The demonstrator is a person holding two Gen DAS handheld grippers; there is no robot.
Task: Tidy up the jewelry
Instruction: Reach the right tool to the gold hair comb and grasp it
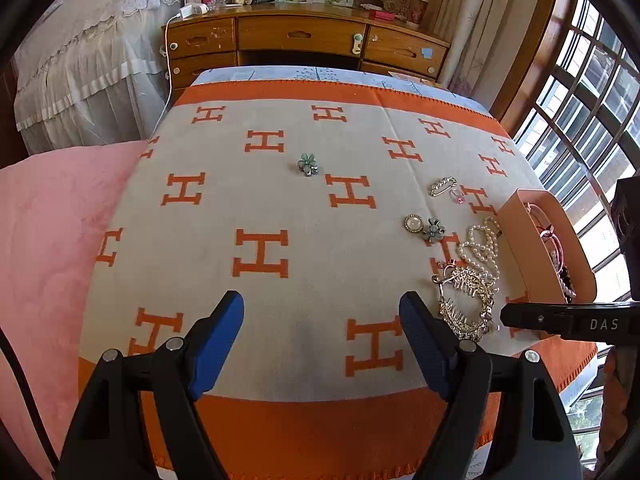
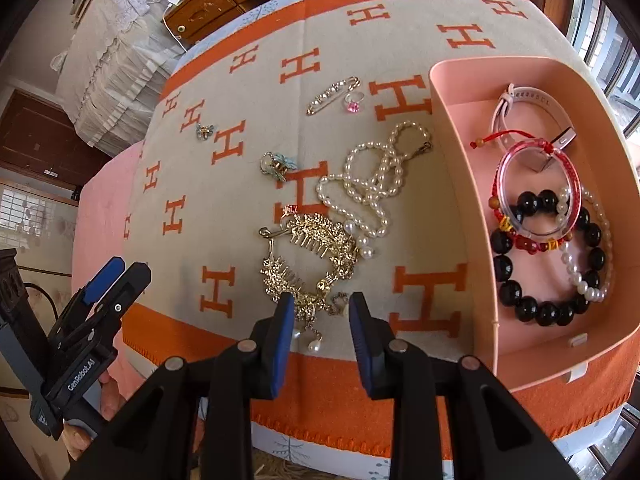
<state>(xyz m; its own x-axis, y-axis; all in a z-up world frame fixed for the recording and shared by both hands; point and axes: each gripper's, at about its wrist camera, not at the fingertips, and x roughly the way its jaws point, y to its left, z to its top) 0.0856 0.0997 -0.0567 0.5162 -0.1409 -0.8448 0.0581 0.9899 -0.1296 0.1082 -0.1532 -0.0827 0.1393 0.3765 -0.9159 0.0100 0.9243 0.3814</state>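
Observation:
Jewelry lies on an orange and grey H-pattern blanket. My right gripper is open just above the near end of a gold hair comb, whose pearl drops show between the blue pads. A pearl necklace lies beyond it, then a jewelled pin and a pink ring. The pink box on the right holds a black bead bracelet, a red bangle and a pearl bracelet. My left gripper is open over bare blanket, left of the comb.
A green flower brooch lies alone mid-blanket; a pearl button and blue flower clip sit nearer the box. A wooden dresser stands behind, a pink cover lies left, and windows are on the right.

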